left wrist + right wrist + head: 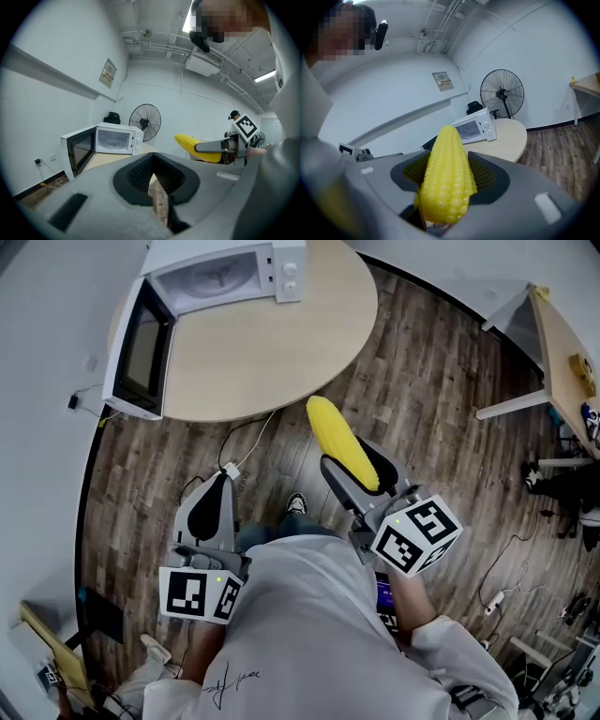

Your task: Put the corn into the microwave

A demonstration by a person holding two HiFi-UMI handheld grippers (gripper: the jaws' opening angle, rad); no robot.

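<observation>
shirt [319, 615]: white, short sleeves; left tongs [220, 486], right tongs [361, 470]: grey, black-white square markings

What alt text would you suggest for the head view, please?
Seen from above, the right hand-held gripper clamps a yellow corn cob, pointed towards a white microwave standing door-open on a round wooden table. The left hand-held gripper beside it holds nothing.

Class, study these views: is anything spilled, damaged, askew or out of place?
Nothing spilled or broken. The microwave's door stands open, ready for the corn in the right gripper. Only a white plug lies loose on the floor.
</observation>
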